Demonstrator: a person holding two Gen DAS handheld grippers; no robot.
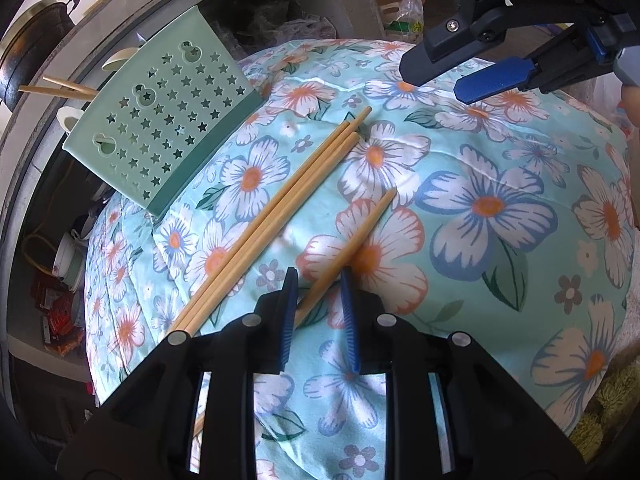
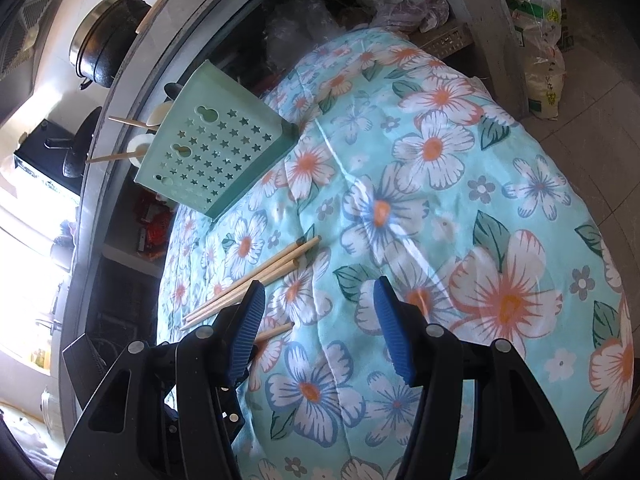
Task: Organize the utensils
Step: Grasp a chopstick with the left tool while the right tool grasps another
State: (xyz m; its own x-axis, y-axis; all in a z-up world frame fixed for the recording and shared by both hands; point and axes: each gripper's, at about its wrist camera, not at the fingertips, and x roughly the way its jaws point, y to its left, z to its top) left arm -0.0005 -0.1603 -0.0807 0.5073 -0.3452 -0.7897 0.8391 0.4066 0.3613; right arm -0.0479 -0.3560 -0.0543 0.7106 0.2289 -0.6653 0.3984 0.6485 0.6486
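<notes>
Left gripper [image 1: 318, 280], jaws narrowed around a single chopstick [image 1: 360, 236] on the floral cloth [image 1: 500, 300]; pad contact cannot be told. Three chopsticks [image 1: 280, 208] lie just beside, toward 10 o'clock. Green perforated holder [image 1: 168, 120] beyond, 11 o'clock. Right gripper [image 2: 318, 300] released, empty.

counting what lies on the floral cloth

on the floral cloth [image 1: 500, 208] we count four loose chopsticks: a bundle of three [image 1: 280, 216] and a single chopstick [image 1: 352, 244] beside it. one green holder [image 1: 160, 128] stands near the far left edge, two more chopsticks [image 1: 60, 88] poking from it.
</notes>
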